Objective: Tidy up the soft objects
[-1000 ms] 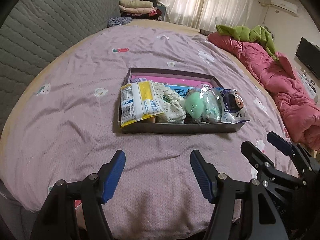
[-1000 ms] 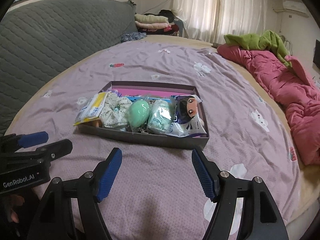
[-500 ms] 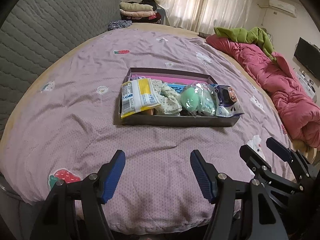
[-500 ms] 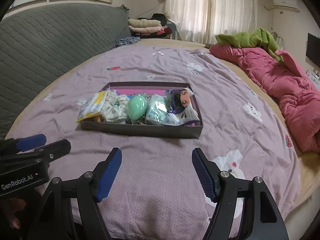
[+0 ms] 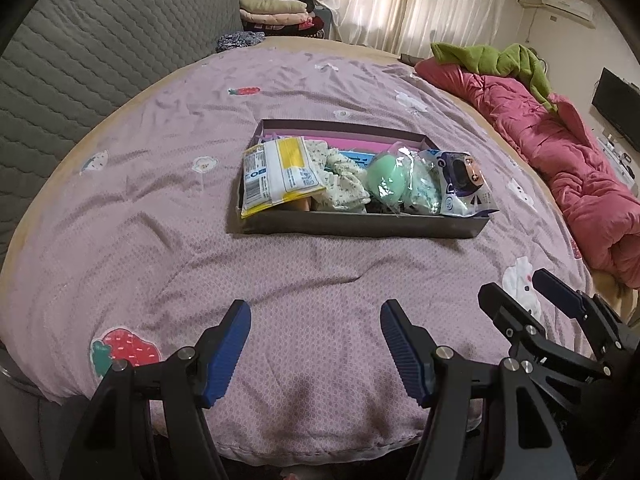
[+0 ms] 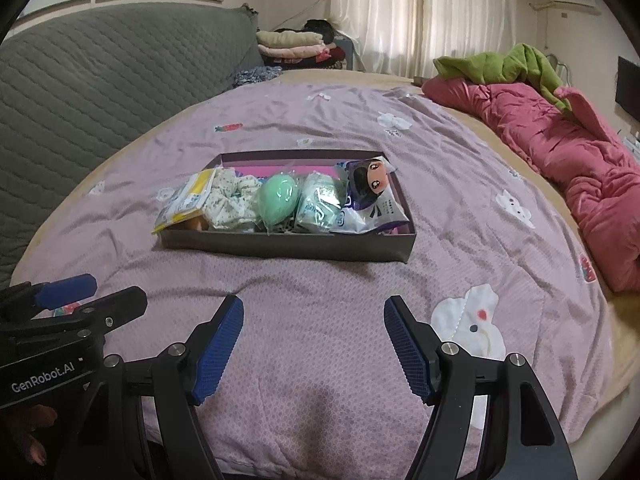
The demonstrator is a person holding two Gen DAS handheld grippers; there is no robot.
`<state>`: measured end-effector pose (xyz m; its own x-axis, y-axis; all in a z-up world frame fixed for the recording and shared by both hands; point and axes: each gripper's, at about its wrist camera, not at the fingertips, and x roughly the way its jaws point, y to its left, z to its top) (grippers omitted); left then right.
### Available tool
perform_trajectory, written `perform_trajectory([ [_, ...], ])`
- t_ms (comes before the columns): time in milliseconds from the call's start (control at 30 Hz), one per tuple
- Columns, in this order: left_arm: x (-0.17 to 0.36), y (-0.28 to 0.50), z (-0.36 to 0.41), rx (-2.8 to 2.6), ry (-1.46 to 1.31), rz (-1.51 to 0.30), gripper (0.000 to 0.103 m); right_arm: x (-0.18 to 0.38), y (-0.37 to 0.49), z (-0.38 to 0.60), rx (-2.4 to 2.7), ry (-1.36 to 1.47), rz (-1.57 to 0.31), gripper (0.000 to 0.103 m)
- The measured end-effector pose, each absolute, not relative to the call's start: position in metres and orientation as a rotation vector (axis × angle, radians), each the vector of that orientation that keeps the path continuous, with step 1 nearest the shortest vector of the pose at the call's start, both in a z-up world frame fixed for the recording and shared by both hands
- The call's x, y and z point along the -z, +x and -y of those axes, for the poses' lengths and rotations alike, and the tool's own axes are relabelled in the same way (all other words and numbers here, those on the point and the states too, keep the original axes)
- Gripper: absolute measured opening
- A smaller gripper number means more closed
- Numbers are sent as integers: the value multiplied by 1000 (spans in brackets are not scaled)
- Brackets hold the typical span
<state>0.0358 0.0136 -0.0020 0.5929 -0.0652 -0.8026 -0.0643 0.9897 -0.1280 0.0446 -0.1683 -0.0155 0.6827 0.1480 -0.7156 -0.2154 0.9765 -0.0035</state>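
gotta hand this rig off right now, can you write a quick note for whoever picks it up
Left gripper: open, empty, over the near edge of the bed.
Right gripper: open, empty, beside the left one.
Box sits mid-bed on the purple sheet. In it, left to right: yellow packet, floral scrunchie, green egg-shaped sponge, pale green pack, cartoon-face pack.
Done: no loose item visible on the sheet; all five are in the box.
Left: yellow packet overhangs the left wall; maybe tuck it in.

Bed point(image 5: 160, 240) with mauve printed sheet fills frame. Shallow dark box point(image 5: 360, 226) sits mid-frame on sheet. Pink quilt point(image 5: 560, 152) along right edge; green blanket point(image 5: 492, 58) upper right.
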Motion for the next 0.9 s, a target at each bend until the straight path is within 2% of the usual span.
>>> perform_trajectory([
  [900,24,48,-10,-14,-114,-1004,67,39,63,171,-201,-71,-859,74],
])
